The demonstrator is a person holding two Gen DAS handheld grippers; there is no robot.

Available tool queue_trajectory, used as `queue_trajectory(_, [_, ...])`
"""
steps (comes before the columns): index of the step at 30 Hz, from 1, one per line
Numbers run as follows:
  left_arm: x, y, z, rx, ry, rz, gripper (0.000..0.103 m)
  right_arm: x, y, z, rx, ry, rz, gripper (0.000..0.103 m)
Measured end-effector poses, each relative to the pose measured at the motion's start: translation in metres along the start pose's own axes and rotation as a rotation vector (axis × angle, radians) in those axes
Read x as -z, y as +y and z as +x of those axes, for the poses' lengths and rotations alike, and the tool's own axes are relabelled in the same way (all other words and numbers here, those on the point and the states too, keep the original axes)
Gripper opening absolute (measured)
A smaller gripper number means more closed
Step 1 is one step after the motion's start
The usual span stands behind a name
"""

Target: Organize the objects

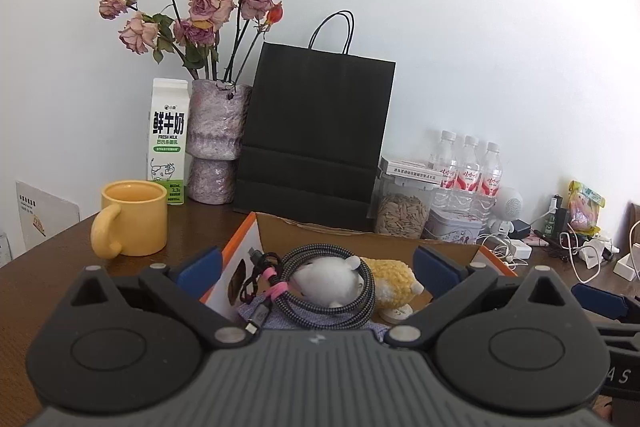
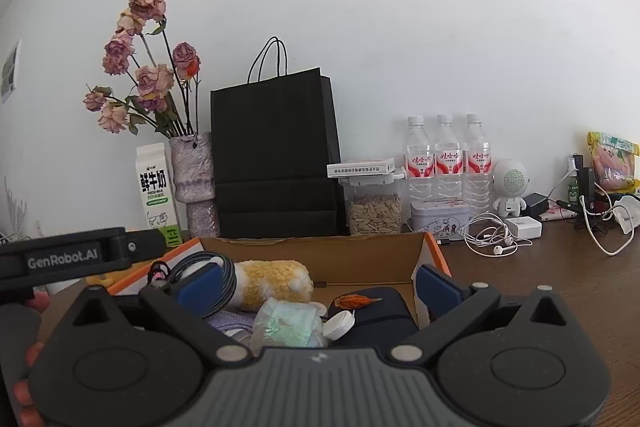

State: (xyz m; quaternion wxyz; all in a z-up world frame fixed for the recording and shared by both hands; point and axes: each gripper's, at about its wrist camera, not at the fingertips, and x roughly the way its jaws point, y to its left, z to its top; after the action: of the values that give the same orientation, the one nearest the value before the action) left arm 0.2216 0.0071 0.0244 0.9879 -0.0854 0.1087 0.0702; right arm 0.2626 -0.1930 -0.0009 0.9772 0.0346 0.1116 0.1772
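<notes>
A: Left wrist view: your left gripper (image 1: 316, 267) jaws stand wide, holding nothing. Lower centre, the cardboard box (image 1: 360, 241) already holds the coiled cable (image 1: 344, 301) and plush toy (image 1: 394, 285).

B: Right wrist view: your right gripper (image 2: 316, 285) likewise wide, empty. Only here: the tissue pack (image 2: 288, 323) boxed, the earphones (image 2: 494, 237) still loose right of centre; likely left.
</notes>
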Motion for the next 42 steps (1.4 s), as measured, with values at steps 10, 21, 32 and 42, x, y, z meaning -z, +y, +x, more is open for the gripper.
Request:
queue_trajectory(10, [0.009,0.027,-0.068,0.018,0.103,0.064,0.103,0.013,0.022,-0.059,-0.017,0.101,-0.009,0.103])
queue_trajectory(21, [0.028,0.040,-0.126,0.045,0.213,0.089,0.103,0.016,0.038,-0.124,0.001,0.167,-0.029,0.103])
queue_trajectory(32, [0.026,0.038,-0.146,0.051,0.207,0.094,0.103,0.014,0.043,-0.148,0.007,0.175,-0.033,0.103])
queue_trajectory(42, [0.027,0.036,-0.145,0.053,0.212,0.098,0.103,0.012,0.042,-0.148,0.009,0.174,-0.027,0.103])
